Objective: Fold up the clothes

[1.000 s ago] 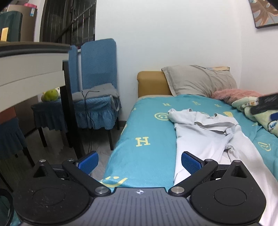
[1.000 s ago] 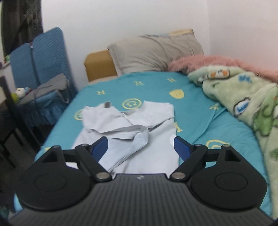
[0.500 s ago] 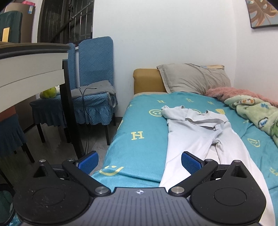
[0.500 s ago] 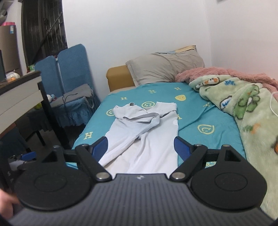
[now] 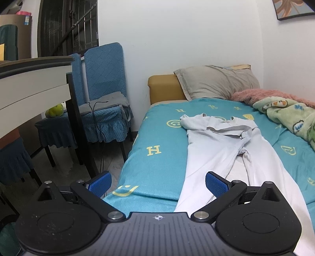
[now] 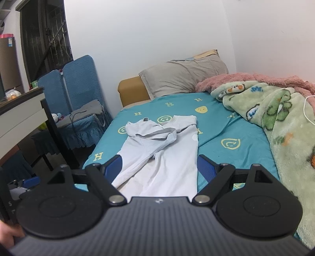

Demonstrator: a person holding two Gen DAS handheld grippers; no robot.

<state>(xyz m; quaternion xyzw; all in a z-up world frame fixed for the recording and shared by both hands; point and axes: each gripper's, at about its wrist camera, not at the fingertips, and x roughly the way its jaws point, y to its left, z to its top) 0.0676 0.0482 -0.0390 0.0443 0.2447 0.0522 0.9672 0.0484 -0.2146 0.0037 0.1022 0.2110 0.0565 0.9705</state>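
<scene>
The bed [image 5: 157, 137] fills most of this small white-walled room, made up with a teal sheet printed with yellow smiley faces and the letter H, a tan headboard [image 5: 165, 88] at the far end and a grey pillow [image 5: 216, 82] leaning against it. Along the wall side a green cartoon-print fleece blanket [image 6: 275, 122] lies bunched over a pink fuzzy one [image 6: 246, 78]. Off the bed's open side stand two blue-covered chairs [image 5: 104, 82] with a grey cloth and a dark cable on the seat, and nearer still a white table [image 5: 29, 86] with a black leg. A framed picture [image 5: 291, 7] is cut off at the top corner of the left view. A pair of light grey trousers [image 6: 167, 149] lies flat on the sheet, long axis running the length of the bed: the waistband points toward the pillow, partly turned over so its darker inner band shows, and the legs run toward the foot, where their ends are hidden behind the grippers' bodies. The left gripper [image 5: 158, 183] hangs over the bed's near corner with its blue pads spread wide and nothing between them; the right gripper [image 6: 159, 167] is likewise wide apart above the trouser legs, gripping nothing. Small objects on the chair seat and tabletop are too small to identify.
</scene>
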